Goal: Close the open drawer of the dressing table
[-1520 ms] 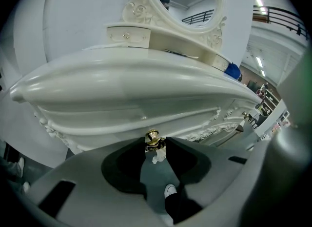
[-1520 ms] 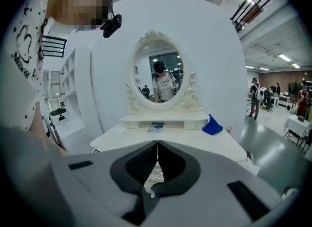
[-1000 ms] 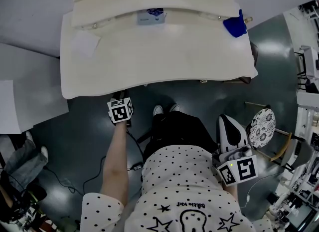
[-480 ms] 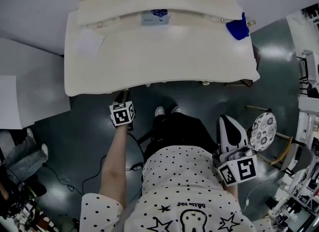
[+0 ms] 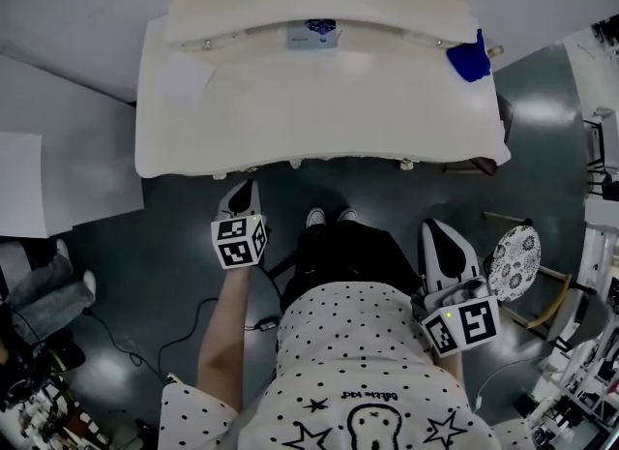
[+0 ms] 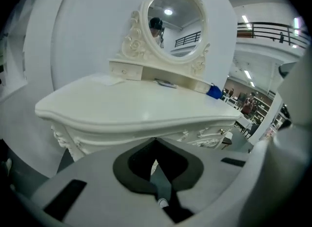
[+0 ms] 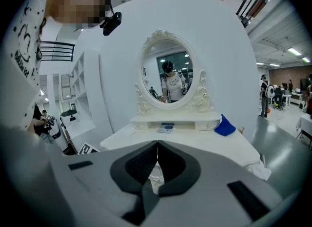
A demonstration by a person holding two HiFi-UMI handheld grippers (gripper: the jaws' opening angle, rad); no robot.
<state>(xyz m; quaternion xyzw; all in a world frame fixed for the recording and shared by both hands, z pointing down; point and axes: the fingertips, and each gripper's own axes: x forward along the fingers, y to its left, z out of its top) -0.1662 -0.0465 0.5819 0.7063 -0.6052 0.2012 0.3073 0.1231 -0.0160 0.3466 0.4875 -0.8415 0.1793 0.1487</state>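
The cream dressing table [image 5: 319,109] stands in front of me, with its oval mirror [image 7: 166,72] at the back. In the left gripper view its carved drawer fronts [image 6: 214,135] under the top edge look flush. My left gripper [image 5: 244,196] hangs just short of the table's front edge, left of centre, touching nothing. Its jaws have just been closing and now meet with nothing between them [image 6: 156,140]. My right gripper [image 5: 437,235] is held low at my right side, well back from the table. It is shut and empty [image 7: 157,144].
A blue cloth [image 5: 472,59] lies at the table's back right, a small box [image 5: 312,34] under the mirror shelf, and a paper sheet [image 5: 189,78] at the left. A stool with a patterned seat [image 5: 510,255] stands at my right. White boards [image 5: 58,167] and cables [image 5: 116,342] lie at the left.
My left gripper has drawn back from under the table's front edge toward me and risen. The right gripper has stayed put.
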